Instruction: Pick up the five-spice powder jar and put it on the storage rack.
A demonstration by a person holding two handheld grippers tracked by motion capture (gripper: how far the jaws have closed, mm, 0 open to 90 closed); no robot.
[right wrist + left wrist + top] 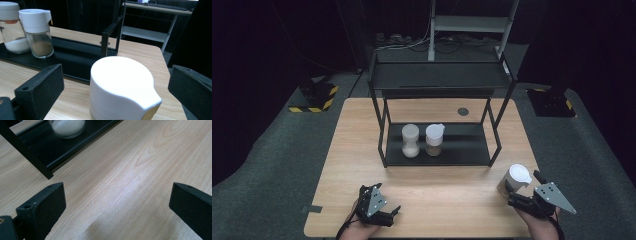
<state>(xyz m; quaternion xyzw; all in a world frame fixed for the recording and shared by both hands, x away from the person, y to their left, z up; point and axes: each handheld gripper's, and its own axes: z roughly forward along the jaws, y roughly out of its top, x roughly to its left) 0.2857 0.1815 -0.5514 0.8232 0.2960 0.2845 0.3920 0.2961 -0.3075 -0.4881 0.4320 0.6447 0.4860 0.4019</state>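
A white-lidded jar (514,180) (122,87) stands on the table near its right front corner. My right gripper (526,196) (116,92) is open, its jaws either side of that jar without touching it. On the lower shelf of the black rack (462,150) stand a jar of white grains (410,140) (13,28) (67,127) and, to its right, a jar of brown powder (434,139) (38,32). My left gripper (388,212) (117,207) is open over bare wood near the table's front left.
The two-tier black rack (110,37) takes up the middle and back of the wooden table (437,200). A round dark grommet (463,111) sits behind it. Beyond the table are a grey metal frame (472,22) and striped floor bases (314,97).
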